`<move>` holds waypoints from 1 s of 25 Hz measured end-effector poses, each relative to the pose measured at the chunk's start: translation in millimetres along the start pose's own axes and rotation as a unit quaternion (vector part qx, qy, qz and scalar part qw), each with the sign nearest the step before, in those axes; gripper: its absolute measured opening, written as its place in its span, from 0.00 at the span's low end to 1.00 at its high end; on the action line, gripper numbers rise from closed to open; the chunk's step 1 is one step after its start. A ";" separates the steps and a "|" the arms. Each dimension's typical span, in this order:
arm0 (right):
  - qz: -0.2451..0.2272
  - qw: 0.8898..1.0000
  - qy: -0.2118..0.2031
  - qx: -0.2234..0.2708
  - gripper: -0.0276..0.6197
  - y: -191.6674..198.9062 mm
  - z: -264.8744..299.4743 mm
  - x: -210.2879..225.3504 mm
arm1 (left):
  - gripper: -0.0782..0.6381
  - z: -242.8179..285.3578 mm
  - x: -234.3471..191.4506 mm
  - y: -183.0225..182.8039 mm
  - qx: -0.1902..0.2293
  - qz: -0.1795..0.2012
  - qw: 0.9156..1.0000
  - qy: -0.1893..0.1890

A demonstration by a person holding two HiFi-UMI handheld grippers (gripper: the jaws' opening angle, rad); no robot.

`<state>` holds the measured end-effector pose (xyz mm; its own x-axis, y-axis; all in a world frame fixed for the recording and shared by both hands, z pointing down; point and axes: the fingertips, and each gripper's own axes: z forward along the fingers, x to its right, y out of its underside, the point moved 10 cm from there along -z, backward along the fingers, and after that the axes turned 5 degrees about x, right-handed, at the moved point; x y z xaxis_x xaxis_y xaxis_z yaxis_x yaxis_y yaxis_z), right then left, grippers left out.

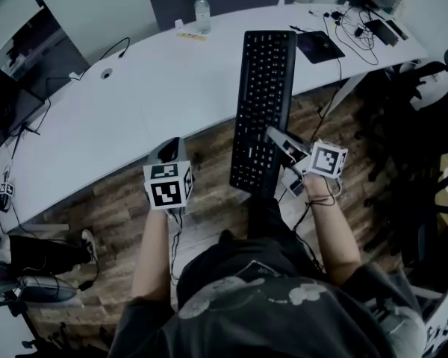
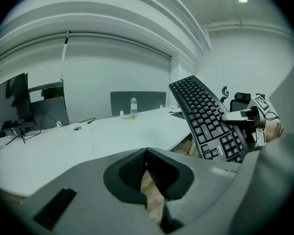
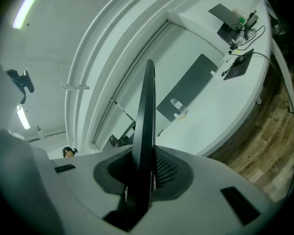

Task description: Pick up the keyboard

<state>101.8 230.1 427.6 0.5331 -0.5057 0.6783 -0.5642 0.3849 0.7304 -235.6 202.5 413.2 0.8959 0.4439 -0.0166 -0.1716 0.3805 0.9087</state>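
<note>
Keyboard point(image 1: 263, 110), black and full-length, is off the counter point(image 1: 134, 103) and held in the air by the right gripper point(image 1: 275, 135); its long axis runs away from the person, the far end over the counter's curved near edge in the head view, the near end over the wooden floor point(image 1: 209, 207). In the right gripper view the board stands edge-on between the fingers point(image 3: 167, 171), which are clamped on its two faces close to the near end. The left gripper point(image 1: 172, 146) is well apart from the keyboard, to its left, just off the counter's edge; its fingers are pressed together with nothing between them.

Room is widest on the left, where the white counter lies bare; a water bottle point(image 1: 202, 13) stands at the far rim, and a black pad point(image 1: 320, 45) and a tangle of cables point(image 1: 355, 32) crowd the right end; dark office chairs point(image 1: 433, 125) stand close on the right, over the floor.

Both forearms reach forward from the body; the left one runs nearly straight up the head view, while the right one angles inward toward the board, its hand point(image 1: 317, 189) just behind the marker cube.
</note>
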 end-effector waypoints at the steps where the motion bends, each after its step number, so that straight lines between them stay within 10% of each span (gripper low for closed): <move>1: -0.001 1.000 0.003 0.002 0.16 4.3 -5.5 -4.4 | 0.11 -5.7 0.4 2.6 0.001 0.001 1.000 0.002; 25: -0.005 0.999 0.033 0.012 0.16 64.5 -44.3 -56.5 | 0.11 -58.9 -7.4 37.4 0.018 0.001 1.000 0.019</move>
